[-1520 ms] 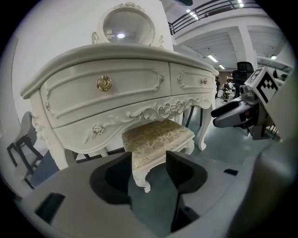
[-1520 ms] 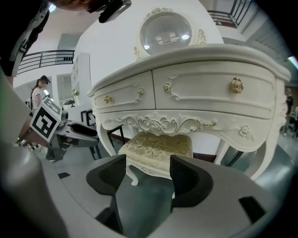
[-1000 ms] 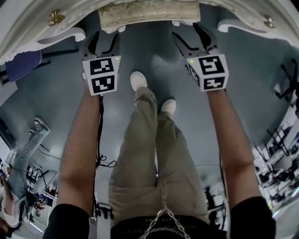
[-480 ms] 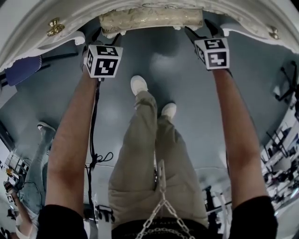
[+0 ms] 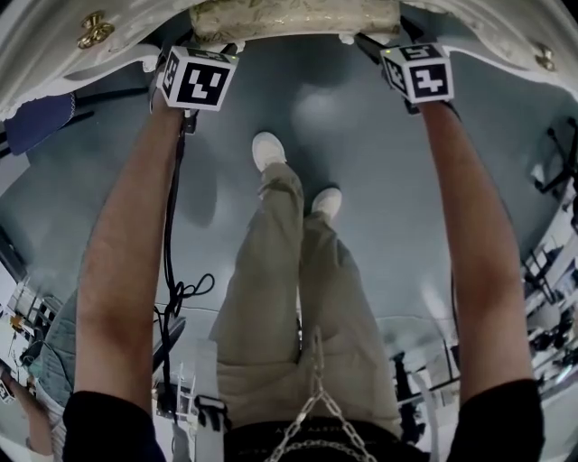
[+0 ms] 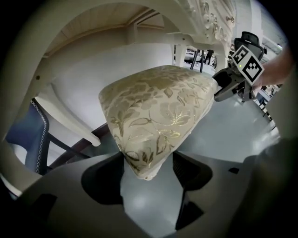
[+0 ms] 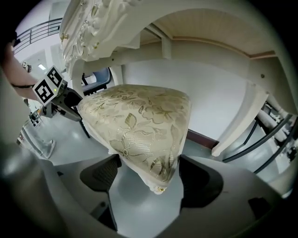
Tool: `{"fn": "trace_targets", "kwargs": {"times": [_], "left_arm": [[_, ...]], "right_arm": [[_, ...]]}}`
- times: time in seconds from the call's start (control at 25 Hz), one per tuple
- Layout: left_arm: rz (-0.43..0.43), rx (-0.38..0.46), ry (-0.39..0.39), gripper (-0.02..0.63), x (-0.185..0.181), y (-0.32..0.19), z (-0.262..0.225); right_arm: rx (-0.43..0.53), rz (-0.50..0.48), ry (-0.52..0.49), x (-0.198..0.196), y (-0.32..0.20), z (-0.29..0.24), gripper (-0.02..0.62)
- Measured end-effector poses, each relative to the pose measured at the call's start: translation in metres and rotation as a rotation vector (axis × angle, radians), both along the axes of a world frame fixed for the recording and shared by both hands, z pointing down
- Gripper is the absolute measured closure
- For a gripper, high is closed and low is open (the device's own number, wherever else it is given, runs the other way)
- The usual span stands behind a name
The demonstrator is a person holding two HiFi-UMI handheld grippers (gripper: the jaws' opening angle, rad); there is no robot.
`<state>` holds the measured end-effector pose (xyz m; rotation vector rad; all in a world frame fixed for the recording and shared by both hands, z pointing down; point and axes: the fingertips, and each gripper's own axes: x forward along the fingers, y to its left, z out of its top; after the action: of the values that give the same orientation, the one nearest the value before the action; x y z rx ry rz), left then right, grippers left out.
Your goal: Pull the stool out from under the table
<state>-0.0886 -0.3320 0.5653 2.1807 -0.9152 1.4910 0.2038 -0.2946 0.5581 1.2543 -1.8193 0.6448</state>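
The stool's gold-flowered cushion [image 5: 293, 20] shows just under the white carved table [image 5: 54, 54] at the top of the head view. My left gripper [image 5: 203, 47] is at the cushion's left front corner and my right gripper [image 5: 379, 45] at its right front corner. In the left gripper view the corner of the cushion [image 6: 158, 107] pokes between my left gripper's [image 6: 146, 172] opening jaws, with a gap at the right pad. In the right gripper view the other corner of the cushion [image 7: 139, 116] sits between my right gripper's [image 7: 144, 174] opening jaws. Neither pair of pads squeezes the fabric.
The table's curved white legs [image 6: 70, 125] [image 7: 237, 125] flank the stool. A blue chair [image 5: 41, 122] stands to the left. Black cables [image 7: 265, 139] run at the right. My own legs and white shoes [image 5: 268, 149] stand on the grey floor behind the grippers.
Both grippers have moved forward from in front of the table to the stool's front corners. Their jaws now straddle the cushion's corners.
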Motion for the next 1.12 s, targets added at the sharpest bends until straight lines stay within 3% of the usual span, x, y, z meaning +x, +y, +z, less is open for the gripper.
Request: {"fn": "trace_targets", "kwargs": {"times": [0.4, 0.56, 1.12], "left_arm": [[-0.026, -0.003, -0.039, 0.301, -0.005, 0.009, -0.011], [-0.06, -0.026, 0.013, 0.301, -0.005, 0.03, -0.004], [-0.079, -0.06, 0.019, 0.301, -0.014, 0.122, -0.004]], "right_arm": [[0.031, 0.083, 0.019, 0.001, 0.012, -0.007, 0.239], [0.039, 0.07, 0.027, -0.004, 0.025, -0.008, 0.244], [-0.006, 0.022, 0.022, -0.009, 0.111, -0.006, 0.262]]}}
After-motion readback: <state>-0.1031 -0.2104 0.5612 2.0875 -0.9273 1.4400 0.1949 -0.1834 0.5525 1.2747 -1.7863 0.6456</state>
